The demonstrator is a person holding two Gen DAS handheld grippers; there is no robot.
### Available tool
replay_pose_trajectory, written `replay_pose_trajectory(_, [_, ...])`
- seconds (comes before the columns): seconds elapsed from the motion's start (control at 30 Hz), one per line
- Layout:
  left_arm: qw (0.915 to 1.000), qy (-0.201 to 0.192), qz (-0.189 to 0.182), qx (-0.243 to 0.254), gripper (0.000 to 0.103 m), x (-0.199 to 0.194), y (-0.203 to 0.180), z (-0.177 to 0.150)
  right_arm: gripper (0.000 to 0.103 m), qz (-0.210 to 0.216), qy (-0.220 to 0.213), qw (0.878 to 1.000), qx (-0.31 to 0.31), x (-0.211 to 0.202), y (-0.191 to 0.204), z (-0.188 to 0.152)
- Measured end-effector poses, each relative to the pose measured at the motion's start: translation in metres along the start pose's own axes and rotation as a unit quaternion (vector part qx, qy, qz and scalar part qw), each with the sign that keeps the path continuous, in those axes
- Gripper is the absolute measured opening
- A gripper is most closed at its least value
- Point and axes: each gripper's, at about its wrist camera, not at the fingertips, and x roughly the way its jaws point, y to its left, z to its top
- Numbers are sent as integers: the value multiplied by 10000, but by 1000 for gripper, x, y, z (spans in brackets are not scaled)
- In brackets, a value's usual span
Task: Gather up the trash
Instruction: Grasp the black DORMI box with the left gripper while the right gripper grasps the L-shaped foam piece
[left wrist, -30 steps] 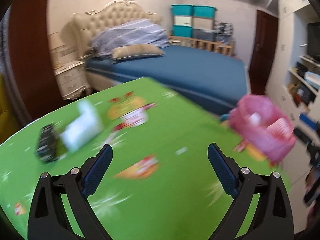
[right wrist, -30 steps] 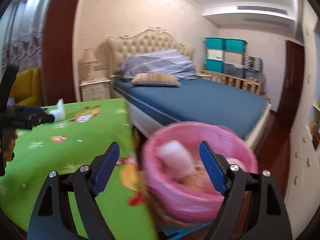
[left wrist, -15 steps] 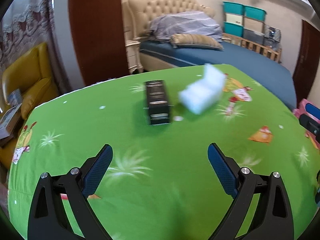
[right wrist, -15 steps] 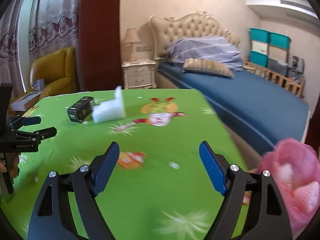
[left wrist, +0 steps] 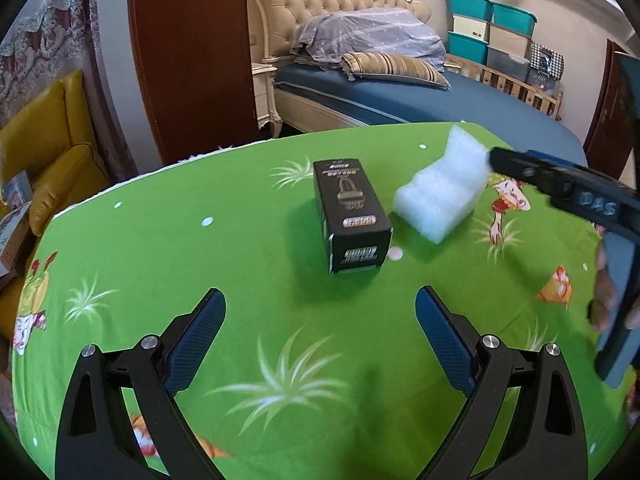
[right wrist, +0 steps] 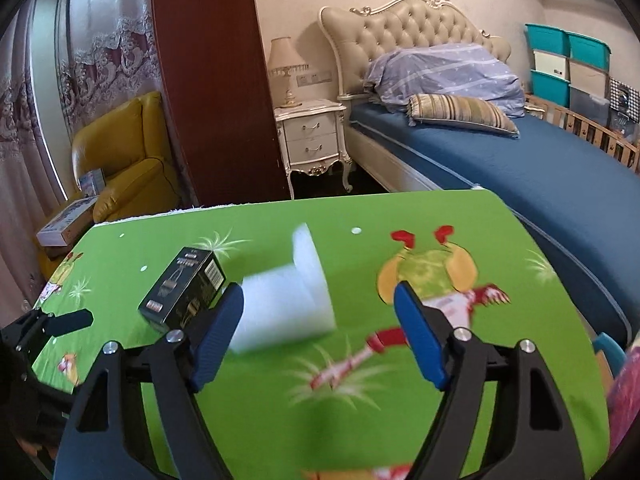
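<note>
A black box [left wrist: 350, 216] and a white foam block [left wrist: 440, 188] lie side by side on the green cartoon tablecloth [left wrist: 200, 280]. My left gripper [left wrist: 320, 340] is open and empty, just short of the box. My right gripper [right wrist: 320, 336] is open and empty, with the foam block [right wrist: 286, 302] just ahead between its fingers and the box [right wrist: 184, 288] to its left. The right gripper also shows in the left wrist view [left wrist: 560, 188], beside the foam. The left gripper shows at the left edge of the right wrist view [right wrist: 52, 320].
A pink bin's edge [right wrist: 624, 392] shows at the table's right side. A blue bed [right wrist: 540, 176], a white nightstand [right wrist: 312, 136] and a yellow armchair [right wrist: 124, 160] stand beyond the table's far edge.
Both grippers have swung left from the pink bin toward the box and foam and moved closer to them. Both stayed open.
</note>
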Motion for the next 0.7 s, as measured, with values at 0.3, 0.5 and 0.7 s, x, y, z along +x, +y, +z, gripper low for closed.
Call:
replay_pose_trajectory(0.3, [9996, 184, -28, -195, 90, 25, -5, 18, 47, 194, 384, 9990, 96, 47, -9, 9])
replay_pose_trajectory(0.5, [9992, 244, 20, -316, 90, 40, -9, 31, 16, 169, 69, 9996, -235, 27, -4, 7])
replay_pose_trajectory(0.7, [9990, 194, 294, -277, 63, 56, -21, 41, 16, -73, -51, 9995, -311, -5, -8, -11])
